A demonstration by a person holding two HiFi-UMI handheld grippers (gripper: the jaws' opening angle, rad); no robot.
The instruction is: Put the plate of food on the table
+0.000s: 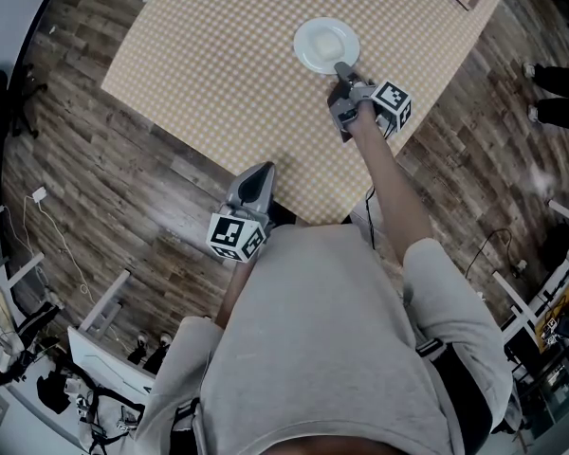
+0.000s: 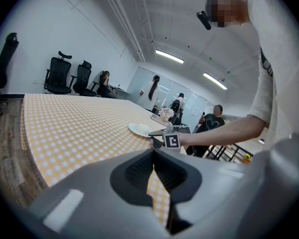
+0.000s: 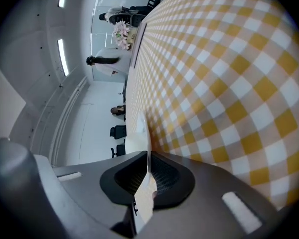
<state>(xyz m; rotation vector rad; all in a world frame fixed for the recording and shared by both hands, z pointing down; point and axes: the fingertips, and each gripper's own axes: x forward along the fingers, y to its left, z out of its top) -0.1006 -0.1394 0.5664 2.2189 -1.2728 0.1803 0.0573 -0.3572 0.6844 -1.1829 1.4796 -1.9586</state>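
White plate [image 1: 324, 44] lies on the checked table [image 1: 209, 64], toward the far side. Right claw [image 1: 343, 68] is clamped on the plate's near rim (the edge is pinched thin between the jaws). Left claw [image 1: 262, 169] is closed tight with nothing in it, over the table's near edge and well apart from the plate. What is on the plate is too pale to make out.

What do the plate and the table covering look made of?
Plate: smooth, white, faintly glossy, so probably ceramic or melamine; its thin rim looks rigid in the right gripper. Table covering: matte yellow-and-white check draping over the table edge, so likely cloth, possibly vinyl.
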